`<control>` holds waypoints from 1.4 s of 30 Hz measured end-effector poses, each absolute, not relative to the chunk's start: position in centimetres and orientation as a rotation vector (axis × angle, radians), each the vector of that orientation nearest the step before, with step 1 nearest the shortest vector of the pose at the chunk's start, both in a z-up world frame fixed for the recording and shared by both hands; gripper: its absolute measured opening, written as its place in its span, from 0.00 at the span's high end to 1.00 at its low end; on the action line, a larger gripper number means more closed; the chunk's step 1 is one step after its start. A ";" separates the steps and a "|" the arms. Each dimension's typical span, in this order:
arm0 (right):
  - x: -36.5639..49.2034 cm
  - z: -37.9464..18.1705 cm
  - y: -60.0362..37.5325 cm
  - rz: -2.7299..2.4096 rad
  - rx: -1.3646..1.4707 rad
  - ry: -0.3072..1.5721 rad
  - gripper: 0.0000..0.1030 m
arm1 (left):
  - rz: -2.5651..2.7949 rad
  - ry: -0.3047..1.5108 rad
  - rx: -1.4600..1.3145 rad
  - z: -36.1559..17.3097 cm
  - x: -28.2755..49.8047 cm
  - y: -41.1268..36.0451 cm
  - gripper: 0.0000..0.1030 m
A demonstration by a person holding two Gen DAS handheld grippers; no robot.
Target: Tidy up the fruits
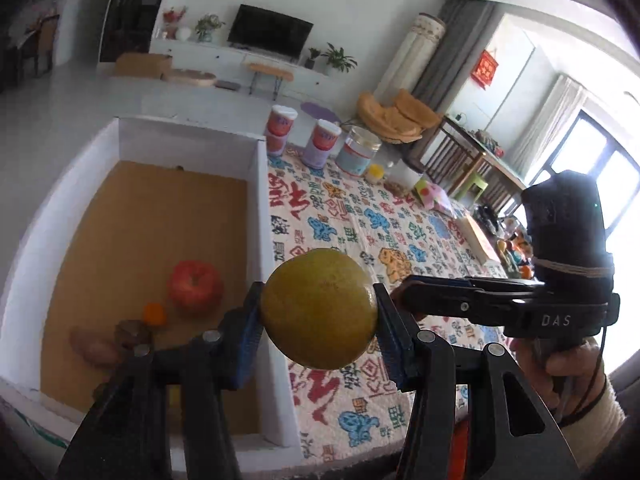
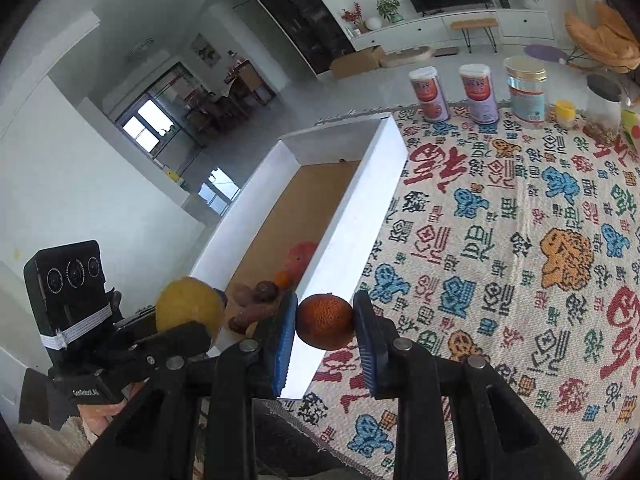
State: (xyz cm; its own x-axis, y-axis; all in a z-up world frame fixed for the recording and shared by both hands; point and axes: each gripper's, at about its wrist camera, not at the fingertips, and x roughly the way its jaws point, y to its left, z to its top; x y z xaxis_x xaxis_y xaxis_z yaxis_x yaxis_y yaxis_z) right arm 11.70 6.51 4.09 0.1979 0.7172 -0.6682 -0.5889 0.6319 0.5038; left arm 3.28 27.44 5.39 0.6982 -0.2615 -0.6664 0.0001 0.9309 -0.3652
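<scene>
The left gripper (image 1: pixel 319 314) is clamping a yellow-green citrus fruit (image 1: pixel 320 308) between its blue ribbed pads (image 1: pixel 248 332); the skin is looking dull and finely pitted, greener at the top, yellower below. It is hanging in the air over the white wall of the box (image 1: pixel 260 208), with the patterned tablecloth (image 1: pixel 360 216) spreading away toward 2 o'clock.

The right gripper (image 2: pixel 325 322) is squeezing a small orange (image 2: pixel 325 322), its rind dark, rough and speckled, held just above the same box wall (image 2: pixel 352 216).

Inside the box, on its brown cardboard floor, a red apple (image 1: pixel 195 286) is sitting at about 9 o'clock from the held citrus, with a tiny orange fruit (image 1: pixel 154 314) touching its lower side and brownish tubers (image 1: pixel 96 346) lying further toward 8 o'clock.

At 12 o'clock on the cloth, two cans (image 1: pixel 321 143) with red and purple labels are standing beside a clear jar (image 1: pixel 358 152); their print is too blurred to read. The letters "DAS" are showing on the body of the other gripper at 3 o'clock in the left wrist view. The cloth is carrying printed characters in red, blue and black
</scene>
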 end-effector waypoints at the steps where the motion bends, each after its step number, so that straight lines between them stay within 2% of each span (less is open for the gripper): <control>1: 11.3 3.6 8.8 0.946 0.121 1.038 0.72 | -0.101 0.817 -0.349 4.3 3.9 29.0 0.48; 7: 8.8 -1.7 18.5 0.995 -0.109 1.152 0.72 | 0.048 0.999 -0.321 -2.7 8.0 34.0 0.48; 11: 7.7 -4.3 21.5 0.983 -0.237 1.197 0.71 | 0.095 1.061 -0.348 -5.2 8.7 35.8 0.48; 13: 7.2 -5.3 22.3 0.965 -0.298 1.205 0.70 | 0.119 1.046 -0.341 -5.4 8.4 36.1 0.43; 14: 7.1 -5.5 22.5 0.960 -0.306 1.206 0.68 | 0.125 1.033 -0.342 -5.3 8.1 36.3 0.35; 15: 7.2 -5.6 22.4 0.960 -0.304 1.208 0.61 | 0.133 1.019 -0.340 -5.2 7.8 36.4 0.27; 16: 7.3 -5.5 22.3 0.960 -0.298 1.207 0.49 | 0.140 1.004 -0.333 -4.9 7.5 36.3 0.25; 18: 7.6 -4.9 21.7 0.951 -0.277 1.191 0.34 | 0.164 0.967 -0.288 -3.9 6.7 35.9 0.17; 20: 8.0 -3.8 20.9 0.928 -0.268 1.163 0.32 | 0.205 0.924 -0.206 -2.5 6.0 34.6 0.14; 22: 8.3 -2.6 20.2 0.888 -0.277 1.130 0.22 | 0.254 0.879 -0.114 -1.2 5.1 33.1 0.09; 24: 8.2 -1.4 19.4 0.853 -0.285 1.087 0.17 | 0.310 0.847 -0.051 -0.2 4.3 31.7 0.08; 28: 7.9 -0.3 18.5 0.815 -0.307 1.039 0.09 | 0.426 0.840 -0.032 0.8 2.3 30.0 0.07; 34: 6.6 0.4 19.4 0.767 -0.379 0.981 0.03 | 0.436 0.860 -0.161 1.4 0.6 31.0 0.07; 42: 5.2 0.5 21.2 0.754 -0.436 0.952 0.03 | 0.580 0.856 -0.143 1.8 -1.0 33.3 0.07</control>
